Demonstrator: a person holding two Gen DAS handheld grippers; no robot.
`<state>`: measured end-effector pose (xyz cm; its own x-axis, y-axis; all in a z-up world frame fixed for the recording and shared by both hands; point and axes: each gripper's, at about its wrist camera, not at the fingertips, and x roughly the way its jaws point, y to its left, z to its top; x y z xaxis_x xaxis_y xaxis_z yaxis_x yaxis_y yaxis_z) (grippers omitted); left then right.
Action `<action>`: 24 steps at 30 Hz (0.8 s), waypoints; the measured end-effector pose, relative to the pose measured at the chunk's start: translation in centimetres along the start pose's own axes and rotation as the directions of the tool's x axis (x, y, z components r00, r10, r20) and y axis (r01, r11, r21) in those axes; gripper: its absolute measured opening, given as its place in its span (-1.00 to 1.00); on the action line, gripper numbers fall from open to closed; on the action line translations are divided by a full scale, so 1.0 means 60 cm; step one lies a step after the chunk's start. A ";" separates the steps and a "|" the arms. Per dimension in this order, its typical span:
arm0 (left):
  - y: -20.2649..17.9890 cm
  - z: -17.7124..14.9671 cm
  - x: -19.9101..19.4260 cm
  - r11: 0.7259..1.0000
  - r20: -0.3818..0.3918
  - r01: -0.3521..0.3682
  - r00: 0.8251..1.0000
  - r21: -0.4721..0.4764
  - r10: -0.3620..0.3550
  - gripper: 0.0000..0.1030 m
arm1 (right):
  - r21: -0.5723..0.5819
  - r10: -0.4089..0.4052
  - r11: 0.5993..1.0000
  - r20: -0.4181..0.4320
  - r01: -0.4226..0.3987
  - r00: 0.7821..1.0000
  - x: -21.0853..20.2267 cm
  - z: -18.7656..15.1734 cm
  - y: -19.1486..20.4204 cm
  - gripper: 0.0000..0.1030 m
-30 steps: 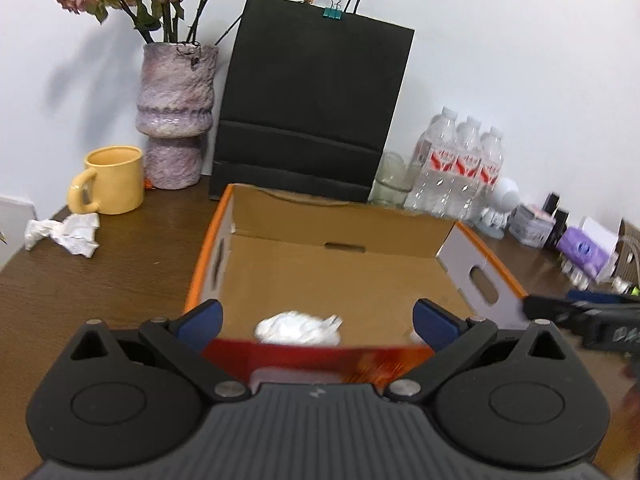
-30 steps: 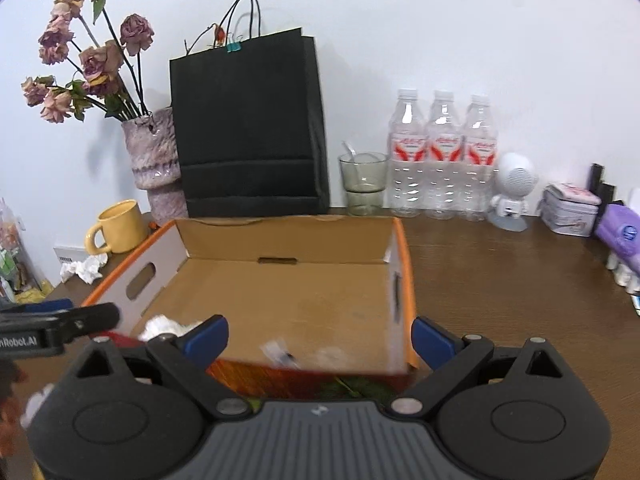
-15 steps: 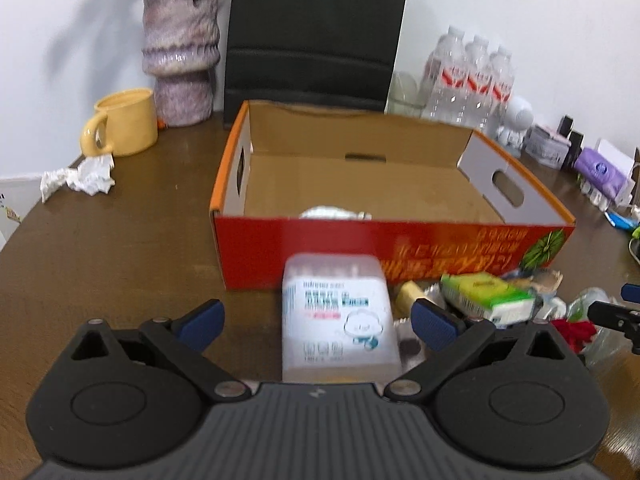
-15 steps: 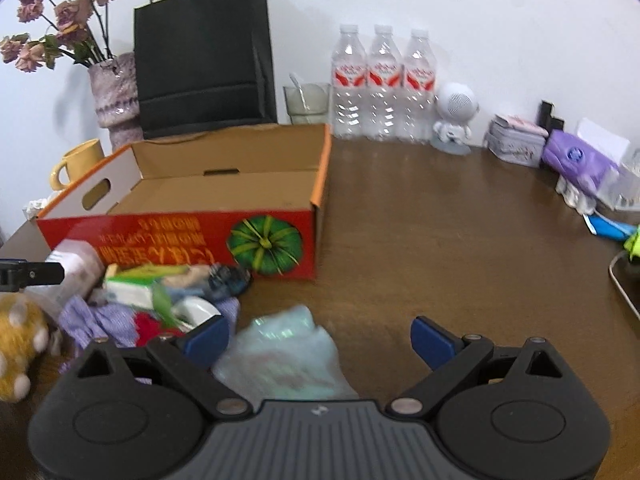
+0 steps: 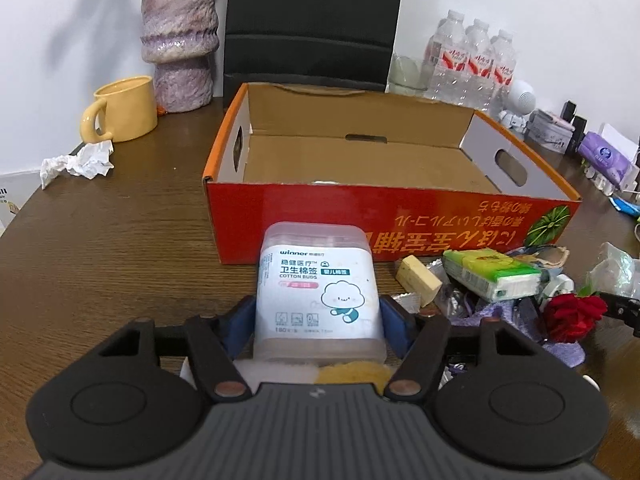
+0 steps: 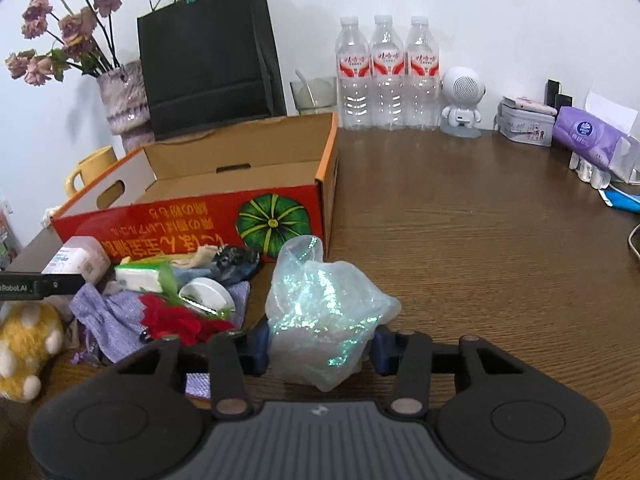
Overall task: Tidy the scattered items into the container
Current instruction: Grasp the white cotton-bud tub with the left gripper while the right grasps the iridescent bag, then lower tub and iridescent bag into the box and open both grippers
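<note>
The left gripper (image 5: pixel 318 320) is closing, its blue fingers (image 5: pixel 239 326) roughly half open and set against both sides of the cotton-bud box (image 5: pixel 318 288), which stands upright between them. That box is on the desk (image 5: pixel 100 264) just in front of the red front wall of the carton (image 5: pixel 400 220), near the middle of the desk's near edge. A bit of yellow and white plush shows beneath it, by the gripper body.

The right gripper (image 6: pixel 320 346) is closing too, somewhat narrower, with a crumpled clear iridescent bag (image 6: pixel 324 312) between its fingers (image 6: pixel 258 344); both pads lie against the bag's sides. The bag sits on the desk just off the carton's front right corner.

Between the two grippers lies the rest of the clutter, along the carton's front wall: a green tissue pack (image 5: pixel 492 274), a yellowish block (image 5: pixel 418 278), a red flower (image 6: pixel 172 320), purple cloth (image 6: pixel 108 320), a white round lid (image 6: pixel 206 294) and a yellow plush toy (image 6: pixel 24 344) at the near left edge. The carton is open; only a sliver of something white shows above its front wall.

A crumpled paper (image 5: pixel 78 162) lies by the yellow mug (image 5: pixel 124 110) near the desk's far left corner.
</note>
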<state>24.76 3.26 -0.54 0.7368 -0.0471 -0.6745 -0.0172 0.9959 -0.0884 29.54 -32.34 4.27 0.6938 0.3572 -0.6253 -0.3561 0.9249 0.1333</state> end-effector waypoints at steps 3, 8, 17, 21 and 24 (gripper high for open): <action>-0.002 0.001 -0.015 1.000 0.025 0.001 1.000 0.000 -0.001 0.29 | 0.004 0.004 1.000 0.006 -0.004 1.000 -0.005 -0.001 0.001 -0.12; -0.004 0.003 -0.049 1.000 0.077 0.016 0.997 0.006 -0.017 0.29 | 0.006 0.014 1.000 0.032 -0.014 0.999 -0.021 0.004 0.007 -0.12; -0.002 0.062 -0.114 0.996 0.222 0.088 0.972 -0.023 -0.081 0.29 | -0.019 0.071 0.997 0.154 -0.069 0.986 -0.059 0.064 0.041 -0.12; -0.004 0.117 -0.105 0.994 0.273 0.095 0.959 -0.045 -0.079 0.29 | -0.047 0.111 0.994 0.211 -0.103 0.971 -0.052 0.121 0.073 -0.12; -0.005 0.144 -0.078 0.993 0.271 0.098 0.960 -0.063 -0.077 0.29 | -0.071 0.126 0.991 0.206 -0.113 0.970 -0.021 0.159 0.096 -0.12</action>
<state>27.16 3.84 9.00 0.8914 -0.1014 -0.4418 0.0124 0.9798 -0.1998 32.61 -26.22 13.14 0.7576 0.4896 -0.4316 -0.4758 0.8670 0.1483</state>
